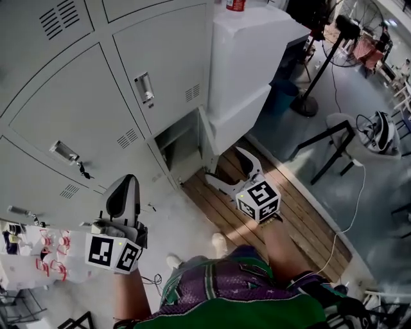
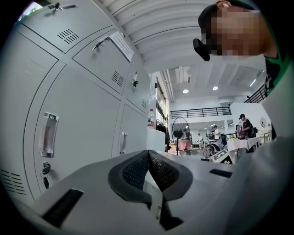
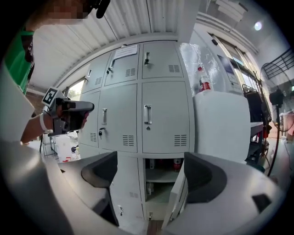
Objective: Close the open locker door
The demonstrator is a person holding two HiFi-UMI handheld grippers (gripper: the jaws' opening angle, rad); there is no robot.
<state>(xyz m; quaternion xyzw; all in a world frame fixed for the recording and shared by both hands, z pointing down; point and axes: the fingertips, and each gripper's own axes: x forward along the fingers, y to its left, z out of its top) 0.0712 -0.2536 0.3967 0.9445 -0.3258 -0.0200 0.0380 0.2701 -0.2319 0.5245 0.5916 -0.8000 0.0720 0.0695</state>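
Observation:
The open locker (image 1: 180, 144) is the bottom compartment of the grey locker bank, and its door (image 1: 207, 142) swings out to the right. The right gripper view faces the compartment (image 3: 158, 176) straight on, with the door (image 3: 177, 195) ajar on the right and small items on the shelf inside. My right gripper (image 1: 223, 163) hovers just in front of the door. Its jaws stand wide open with nothing between them (image 3: 151, 172). My left gripper (image 1: 127, 183) is held up to the left, away from the open locker, pads closed together and empty (image 2: 148, 158).
A white cabinet (image 1: 250, 64) stands right of the lockers with a bottle (image 1: 236, 5) on top. Wooden planking (image 1: 302, 212) lies under my right arm. A fan stand (image 1: 314, 83), an ironing board with an iron (image 1: 379, 132) and a floor cable (image 1: 350, 218) are to the right.

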